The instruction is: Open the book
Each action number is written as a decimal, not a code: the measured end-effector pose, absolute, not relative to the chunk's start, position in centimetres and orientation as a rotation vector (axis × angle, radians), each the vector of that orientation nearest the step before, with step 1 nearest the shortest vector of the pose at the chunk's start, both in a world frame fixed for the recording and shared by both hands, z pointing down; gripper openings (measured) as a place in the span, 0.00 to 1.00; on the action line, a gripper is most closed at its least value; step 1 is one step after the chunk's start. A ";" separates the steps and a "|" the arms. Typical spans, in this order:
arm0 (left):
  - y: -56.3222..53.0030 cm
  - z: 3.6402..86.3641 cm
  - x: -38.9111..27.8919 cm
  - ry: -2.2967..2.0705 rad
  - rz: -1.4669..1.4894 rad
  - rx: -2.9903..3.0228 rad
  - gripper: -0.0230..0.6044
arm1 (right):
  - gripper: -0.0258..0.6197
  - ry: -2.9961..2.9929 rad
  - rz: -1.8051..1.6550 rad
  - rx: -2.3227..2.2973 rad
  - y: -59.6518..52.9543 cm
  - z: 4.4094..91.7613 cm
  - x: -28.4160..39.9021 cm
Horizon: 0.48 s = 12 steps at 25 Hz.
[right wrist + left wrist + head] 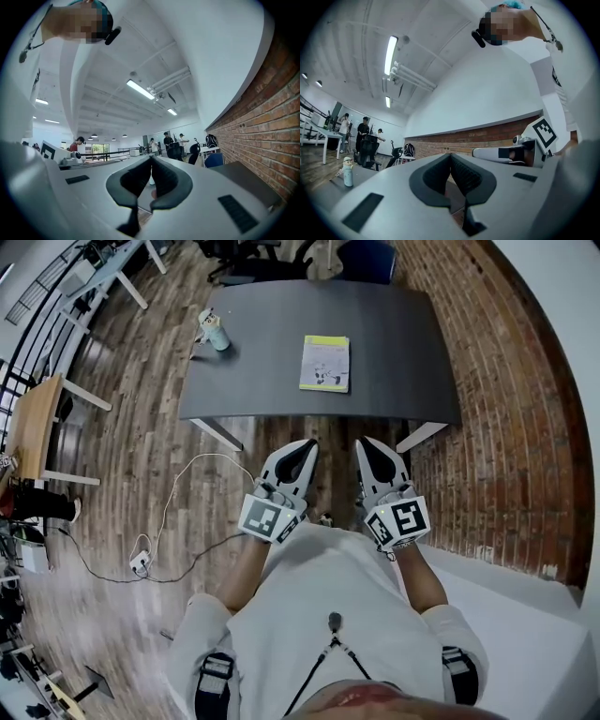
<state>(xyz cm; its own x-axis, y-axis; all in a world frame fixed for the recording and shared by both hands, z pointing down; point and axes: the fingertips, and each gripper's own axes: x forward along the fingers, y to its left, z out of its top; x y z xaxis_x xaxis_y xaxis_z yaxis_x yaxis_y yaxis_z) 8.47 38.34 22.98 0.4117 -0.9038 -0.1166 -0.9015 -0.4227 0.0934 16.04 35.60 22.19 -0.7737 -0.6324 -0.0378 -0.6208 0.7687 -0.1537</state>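
One closed, thin book with a white and yellow-green cover (324,363) lies flat on the dark grey surface (403,343). It is well ahead of the two tools, touching neither. The left tool (307,446) and right tool (365,443) both have their jaws together, empty. One pale bottle (216,332) stands near the surface's left end.

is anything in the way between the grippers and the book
Nothing visible: only bare table lies between the book and the left gripper and right gripper; the bottle stands well off to the left.
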 end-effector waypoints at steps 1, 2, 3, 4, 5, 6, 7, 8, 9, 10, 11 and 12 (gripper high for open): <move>38.1 23.0 8.7 -1.680 -0.226 2.629 0.07 | 0.09 2.868 -0.211 -1.021 35.3 22.2 16.3; 37.8 23.0 8.9 -1.681 -0.220 2.629 0.07 | 0.09 2.868 -0.220 -1.019 35.1 22.3 16.5; 37.5 23.0 9.0 -1.684 -0.215 2.629 0.07 | 0.09 2.869 -0.226 -1.017 34.8 22.4 16.7; 37.1 23.0 9.1 -1.687 -0.212 2.626 0.07 | 0.09 2.872 -0.227 -1.016 34.5 22.5 16.9; 36.7 23.0 9.2 -1.690 -0.212 2.623 0.07 | 0.09 2.876 -0.221 -1.013 34.2 22.5 17.0; 36.4 23.0 9.2 -1.692 -0.213 2.619 0.07 | 0.09 2.878 -0.214 -1.011 33.9 22.4 17.0; 36.0 23.0 9.2 -1.692 -0.214 2.616 0.07 | 0.09 2.879 -0.211 -1.010 33.6 22.4 17.1; 35.7 23.0 9.2 -1.690 -0.215 2.615 0.07 | 0.09 2.878 -0.209 -1.010 33.4 22.4 17.1; 35.3 23.1 9.3 -1.686 -0.215 2.616 0.07 | 0.09 2.877 -0.206 -1.010 33.1 22.3 17.2; 34.9 23.2 9.3 -1.680 -0.213 2.619 0.07 | 0.09 2.875 -0.201 -1.012 32.8 22.2 17.2; 34.5 23.4 9.4 -1.672 -0.210 2.623 0.07 | 0.09 2.873 -0.197 -1.017 32.4 22.2 17.2; 34.0 23.5 9.5 -1.664 -0.208 2.627 0.07 | 0.09 2.870 -0.197 -1.023 32.0 22.3 17.2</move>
